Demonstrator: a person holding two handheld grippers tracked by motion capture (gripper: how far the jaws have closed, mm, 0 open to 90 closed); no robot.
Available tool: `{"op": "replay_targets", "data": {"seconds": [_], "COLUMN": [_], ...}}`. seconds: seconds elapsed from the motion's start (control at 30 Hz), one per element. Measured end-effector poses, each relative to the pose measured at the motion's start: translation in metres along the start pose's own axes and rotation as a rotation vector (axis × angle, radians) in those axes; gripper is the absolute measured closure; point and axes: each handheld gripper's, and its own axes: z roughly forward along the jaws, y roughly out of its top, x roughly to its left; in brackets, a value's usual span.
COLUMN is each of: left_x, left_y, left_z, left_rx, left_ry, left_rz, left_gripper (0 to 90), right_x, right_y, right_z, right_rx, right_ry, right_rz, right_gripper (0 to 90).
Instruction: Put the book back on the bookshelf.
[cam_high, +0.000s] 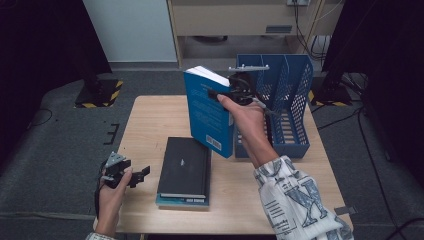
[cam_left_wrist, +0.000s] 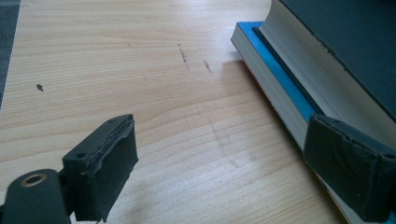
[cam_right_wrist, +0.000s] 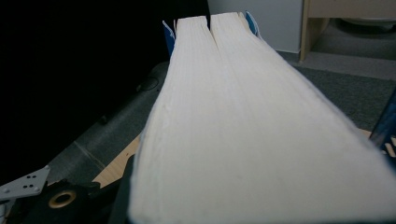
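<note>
Blue book (cam_high: 210, 112): upright, clamped in right gripper (cam_high: 227, 94) for filing into rack (cam_high: 292, 85) at 3 o'clock; left gripper (cam_high: 131, 176) apart, idle beside stack (cam_high: 185, 172).

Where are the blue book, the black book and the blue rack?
blue book (cam_high: 207, 112): high view, on its cover.
black book (cam_high: 185, 167): high view, middle of its cover.
blue rack (cam_high: 295, 87): high view, on its mesh side.

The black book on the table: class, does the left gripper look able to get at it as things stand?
Probably yes. The left gripper is open beside the black book, bare table lies between them, and the right gripper holds the blue book up, clear of the way.
</note>
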Motion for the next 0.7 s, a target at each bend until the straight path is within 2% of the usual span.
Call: {"op": "replay_targets", "data": {"seconds": [0.03,0.27,0.3,0.4,0.53,0.7], "left_x": [0.001,0.004,0.004,0.004,0.004,0.004], "left_y": [-0.001,-0.005,-0.007,-0.008,-0.01,-0.012], "left_z": [0.002,0.01,0.012,0.015,0.018,0.02], "left_rx": [0.02,0.07,0.085,0.096,0.107,0.109], "left_ry": [0.023,0.057,0.076,0.091,0.082,0.068], "left_rz": [0.008,-0.001,0.004,0.021,0.022,0.005], "left_gripper": [9.3,10.0,9.9,9.8,8.8,8.6], "right_x": [-0.003,-0.013,-0.015,-0.018,-0.024,-0.032], "right_y": [0.003,0.009,0.01,0.011,0.012,0.012], "right_z": [-0.005,-0.017,-0.02,-0.024,-0.031,-0.041], "right_rx": [-0.005,-0.013,-0.018,-0.025,-0.033,-0.042], "right_ry": [-0.012,-0.027,-0.036,-0.043,-0.059,-0.079], "right_rz": [0.003,0.025,0.032,0.039,0.046,0.053], "right_gripper": [60.3,60.3,60.3,60.3,60.3,60.3]}}
